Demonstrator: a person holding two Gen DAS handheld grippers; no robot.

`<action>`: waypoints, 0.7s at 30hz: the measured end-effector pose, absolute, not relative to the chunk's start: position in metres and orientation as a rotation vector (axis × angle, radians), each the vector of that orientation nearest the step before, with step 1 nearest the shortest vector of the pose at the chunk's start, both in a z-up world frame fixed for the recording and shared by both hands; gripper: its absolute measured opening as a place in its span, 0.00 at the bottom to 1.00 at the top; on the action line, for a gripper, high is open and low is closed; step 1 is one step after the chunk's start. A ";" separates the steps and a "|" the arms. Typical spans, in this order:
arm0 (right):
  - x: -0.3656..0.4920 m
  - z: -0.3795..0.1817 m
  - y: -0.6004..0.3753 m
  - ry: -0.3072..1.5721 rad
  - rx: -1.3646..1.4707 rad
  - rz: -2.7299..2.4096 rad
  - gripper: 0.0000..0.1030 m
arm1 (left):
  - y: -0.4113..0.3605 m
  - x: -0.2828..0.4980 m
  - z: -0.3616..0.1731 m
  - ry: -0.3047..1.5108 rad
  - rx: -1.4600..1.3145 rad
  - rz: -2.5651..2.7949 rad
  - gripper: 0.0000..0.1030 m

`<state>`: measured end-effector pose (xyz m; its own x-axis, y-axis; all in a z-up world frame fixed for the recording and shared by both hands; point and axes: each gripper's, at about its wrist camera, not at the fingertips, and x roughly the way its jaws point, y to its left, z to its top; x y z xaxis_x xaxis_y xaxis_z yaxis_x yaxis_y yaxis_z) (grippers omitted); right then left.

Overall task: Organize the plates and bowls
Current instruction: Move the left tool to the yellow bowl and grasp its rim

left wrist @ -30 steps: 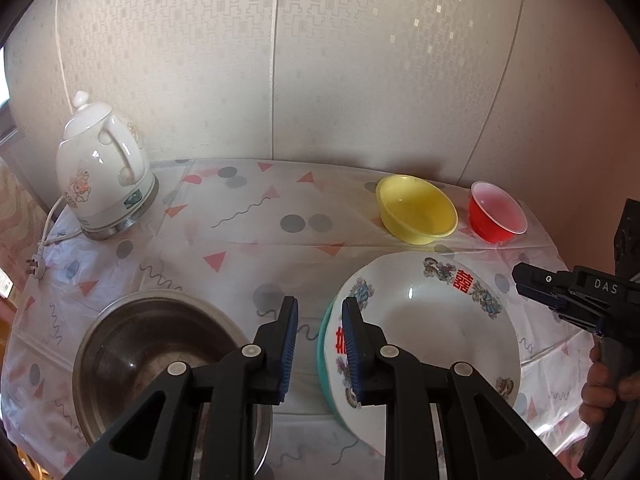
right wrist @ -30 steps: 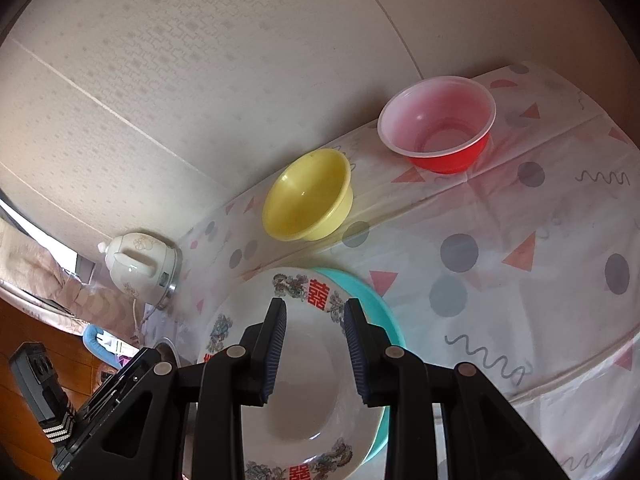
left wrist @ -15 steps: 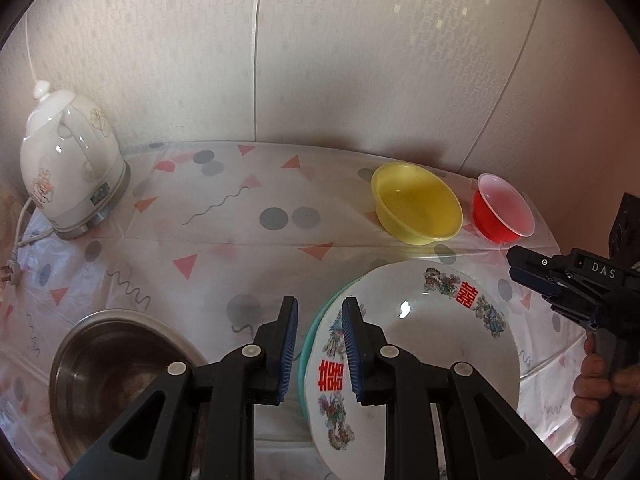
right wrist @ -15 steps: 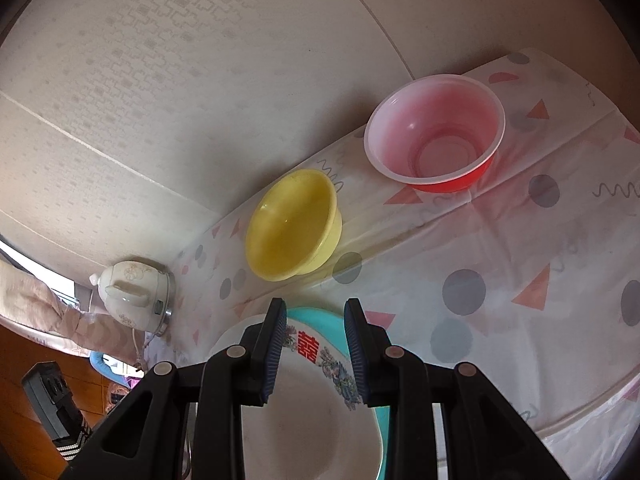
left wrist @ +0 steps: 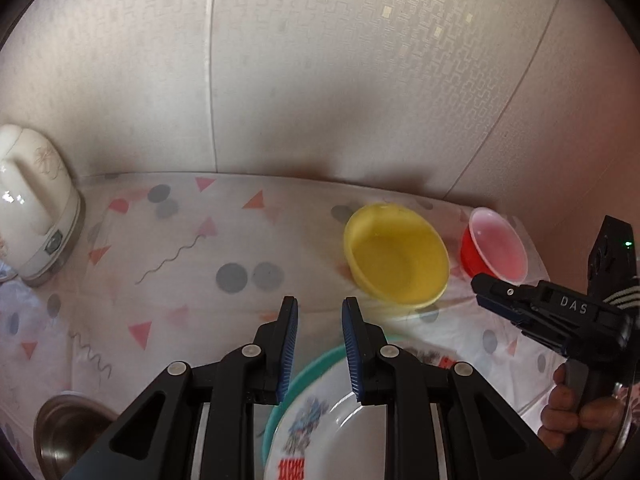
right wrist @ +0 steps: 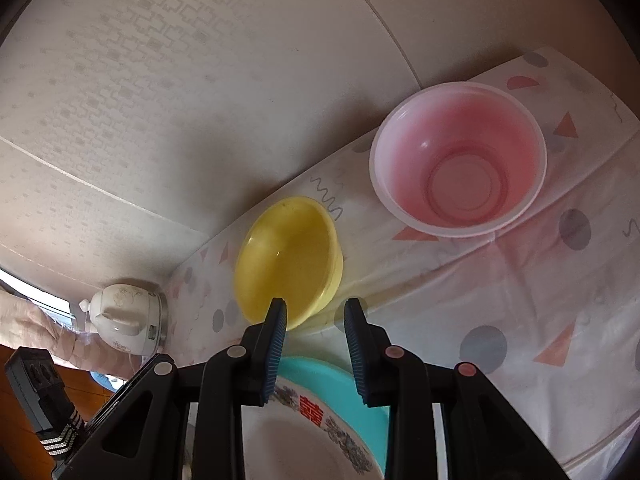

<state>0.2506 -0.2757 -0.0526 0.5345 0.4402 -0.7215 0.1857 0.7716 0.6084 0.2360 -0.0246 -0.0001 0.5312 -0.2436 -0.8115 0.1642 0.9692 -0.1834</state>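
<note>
A yellow bowl (left wrist: 396, 254) and a red bowl (left wrist: 494, 246) with a pale inside stand side by side at the back of the table. A white patterned plate (left wrist: 320, 432) lies on a teal plate (left wrist: 316, 364) at the front. My left gripper (left wrist: 318, 312) is open and empty above the plates' far edge. My right gripper (right wrist: 316, 312) is open and empty, its tips just in front of the yellow bowl (right wrist: 288, 256), with the red bowl (right wrist: 458, 168) to the right. The right gripper also shows in the left wrist view (left wrist: 492, 292).
A white electric kettle (left wrist: 34, 208) stands at the far left by the wall. A steel bowl (left wrist: 68, 436) sits at the front left. A patterned plastic cloth (left wrist: 192, 264) covers the table. The wall runs close behind the bowls.
Both grippers have moved forward over the stacked plates toward the back of the table. The yellow and red bowls now look larger and closer. Both grippers stay open.
</note>
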 end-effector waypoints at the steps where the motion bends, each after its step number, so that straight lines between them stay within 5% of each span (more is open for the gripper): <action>1: 0.254 -0.053 -0.275 1.019 0.703 0.164 0.29 | -0.026 0.241 -0.001 0.982 -0.092 -0.249 0.23; 17: 0.283 -0.076 -0.269 1.083 0.662 0.127 0.17 | -0.056 0.301 -0.041 1.091 -0.149 -0.316 0.22; 21: 0.284 -0.077 -0.267 1.079 0.642 0.140 0.12 | -0.063 0.304 -0.049 1.101 -0.125 -0.316 0.08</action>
